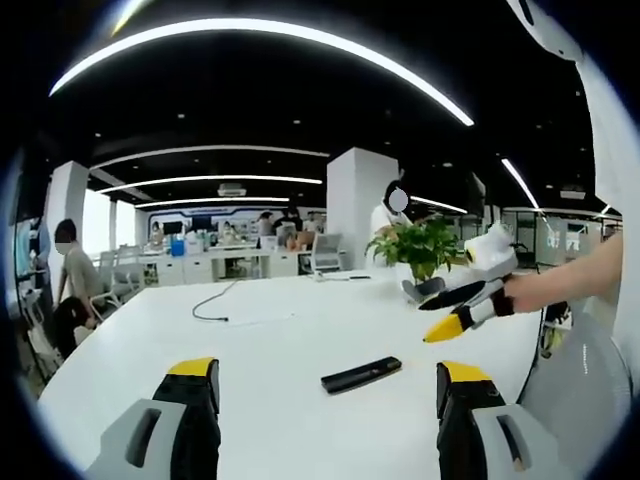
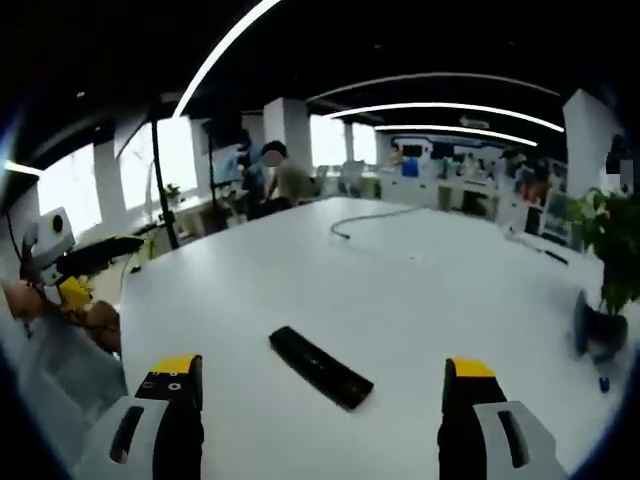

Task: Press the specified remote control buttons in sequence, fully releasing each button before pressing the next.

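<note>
The black remote control (image 2: 320, 367) lay flat on the white table (image 2: 400, 290), ahead of the right gripper (image 2: 320, 400) and between its jaws, its long axis slanting across them. Both grippers stood wide and empty. The left gripper (image 1: 327, 405) saw the remote further off, so the right seemed nearer. Behind were a potted plant (image 1: 420, 245), a cable (image 1: 215, 305) and an open office with people.

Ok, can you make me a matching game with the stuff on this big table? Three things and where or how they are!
Things:
1. remote control
2. potted plant
3. cable

Descriptions:
A. green, standing by the table's far edge
B. thin and dark, trailing across the white table
C. black, lying flat in front of both open tongs

Pairs: 1-C, 2-A, 3-B
</note>
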Demonstrator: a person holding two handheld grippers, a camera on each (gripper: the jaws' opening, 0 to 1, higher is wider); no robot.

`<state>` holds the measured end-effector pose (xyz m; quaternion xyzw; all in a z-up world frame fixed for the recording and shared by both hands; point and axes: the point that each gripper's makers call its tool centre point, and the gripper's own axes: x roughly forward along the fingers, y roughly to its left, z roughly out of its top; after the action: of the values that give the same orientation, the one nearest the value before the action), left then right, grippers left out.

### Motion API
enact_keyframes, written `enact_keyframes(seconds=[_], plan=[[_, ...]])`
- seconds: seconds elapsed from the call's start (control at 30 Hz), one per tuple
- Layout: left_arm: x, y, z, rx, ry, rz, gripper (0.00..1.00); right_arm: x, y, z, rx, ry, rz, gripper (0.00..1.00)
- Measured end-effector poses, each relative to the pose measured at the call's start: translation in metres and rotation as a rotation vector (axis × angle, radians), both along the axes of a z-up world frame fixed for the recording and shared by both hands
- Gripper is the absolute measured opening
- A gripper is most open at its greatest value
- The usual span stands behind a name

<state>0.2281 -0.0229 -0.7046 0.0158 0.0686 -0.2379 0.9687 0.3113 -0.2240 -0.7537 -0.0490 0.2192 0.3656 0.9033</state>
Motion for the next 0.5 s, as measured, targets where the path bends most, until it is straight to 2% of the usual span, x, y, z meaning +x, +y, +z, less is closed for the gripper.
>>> enact_keyframes(seconds=[0.2, 0.27, 0.5], plan=[[0.000, 0.001, -0.001, -0.009, 0.008, 0.004, 0.93, -0.013, -0.019, 0.015, 0.033, -0.054, -0.071, 0.99], [0.000, 0.001, -0.002, -0.009, 0.012, 0.003, 0.93, -0.018, -0.024, 0.021, 0.069, -0.061, -0.098, 0.99], [0.000, 0.000, -0.001, -0.016, 0.016, 0.004, 0.92, -0.038, -0.042, 0.025, 0.086, -0.085, -0.160, 0.99]])
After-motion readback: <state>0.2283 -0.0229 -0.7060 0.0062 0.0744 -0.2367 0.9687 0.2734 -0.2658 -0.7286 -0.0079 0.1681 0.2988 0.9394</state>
